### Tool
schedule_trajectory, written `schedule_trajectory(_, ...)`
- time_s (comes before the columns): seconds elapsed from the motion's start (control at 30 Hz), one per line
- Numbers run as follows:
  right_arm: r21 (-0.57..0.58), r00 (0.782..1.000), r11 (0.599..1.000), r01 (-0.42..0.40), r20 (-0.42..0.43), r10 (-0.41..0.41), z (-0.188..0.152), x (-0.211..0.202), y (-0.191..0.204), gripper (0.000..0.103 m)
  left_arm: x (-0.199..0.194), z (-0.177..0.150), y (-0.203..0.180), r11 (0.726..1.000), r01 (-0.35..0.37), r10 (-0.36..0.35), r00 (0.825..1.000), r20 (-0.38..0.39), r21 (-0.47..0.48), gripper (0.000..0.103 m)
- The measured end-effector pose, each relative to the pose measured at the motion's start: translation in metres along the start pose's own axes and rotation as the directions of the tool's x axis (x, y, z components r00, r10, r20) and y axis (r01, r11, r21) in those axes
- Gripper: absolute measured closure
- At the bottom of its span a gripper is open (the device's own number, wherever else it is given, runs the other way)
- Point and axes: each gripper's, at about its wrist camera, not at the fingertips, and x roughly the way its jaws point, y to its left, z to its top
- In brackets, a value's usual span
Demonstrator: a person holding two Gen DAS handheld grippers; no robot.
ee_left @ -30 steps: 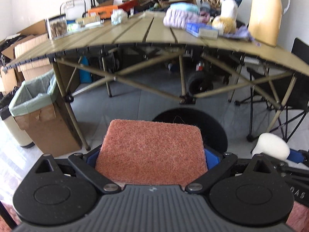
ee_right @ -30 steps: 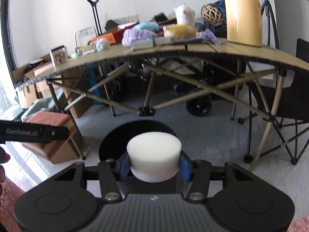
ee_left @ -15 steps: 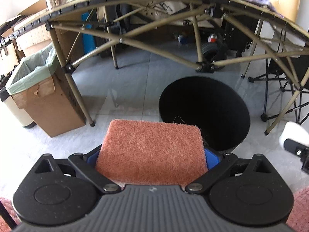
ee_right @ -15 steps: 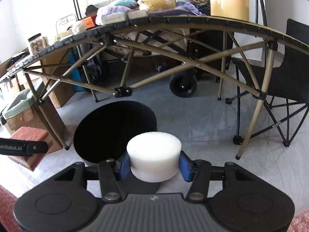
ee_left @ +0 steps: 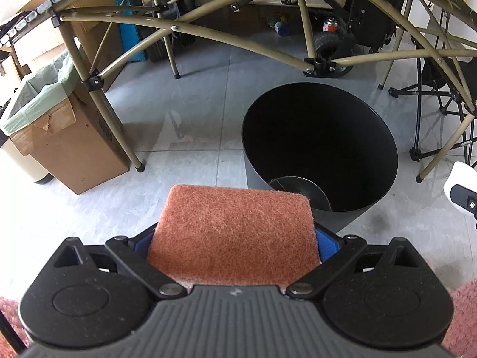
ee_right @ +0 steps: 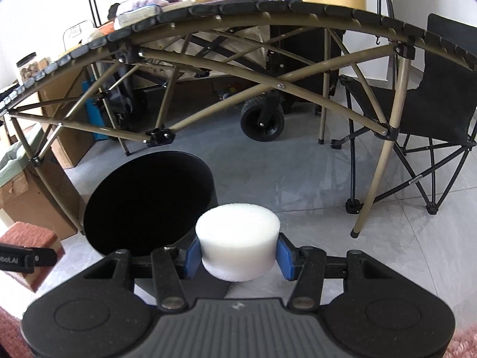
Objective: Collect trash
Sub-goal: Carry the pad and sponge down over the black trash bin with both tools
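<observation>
My left gripper is shut on a flat orange-pink scouring pad and holds it just short of the near left rim of a round black trash bin on the floor. My right gripper is shut on a white round foam sponge, to the right of the same bin. The pad and left gripper show at the left edge of the right wrist view. The white sponge shows at the right edge of the left wrist view. The bin looks empty.
A folding camp table frame arches over the bin, with legs to its left and right. A cardboard box with a green liner stands at left. A black folding chair and a wagon wheel are behind.
Both grippers have come down and tilted toward the floor. The tabletop has left the left wrist view and the black bin has grown larger and nearer. Both grips are unchanged.
</observation>
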Motion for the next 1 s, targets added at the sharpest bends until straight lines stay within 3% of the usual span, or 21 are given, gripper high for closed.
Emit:
schedule_trajectory(0.27,0.022,0.999,0.999,0.035,-0.021,-0.034,0.002,0.016,-0.01,0.052,0.009,0.006,-0.004,1.0,0.0,0.0,0.999,-0.032,0.01,0.003)
schedule_trajectory(0.47,0.048,0.998,0.997,0.056,-0.025,-0.054,0.006,0.025,-0.018,0.052,0.007,0.018,-0.012,0.999,0.022,-0.022,1.0,-0.015,0.028,0.003)
schedule_trajectory(1.0,0.123,0.994,0.987,0.104,-0.044,-0.099,0.007,0.037,-0.048,0.052,0.014,0.065,-0.069,0.996,0.071,-0.071,0.998,-0.001,0.058,0.003)
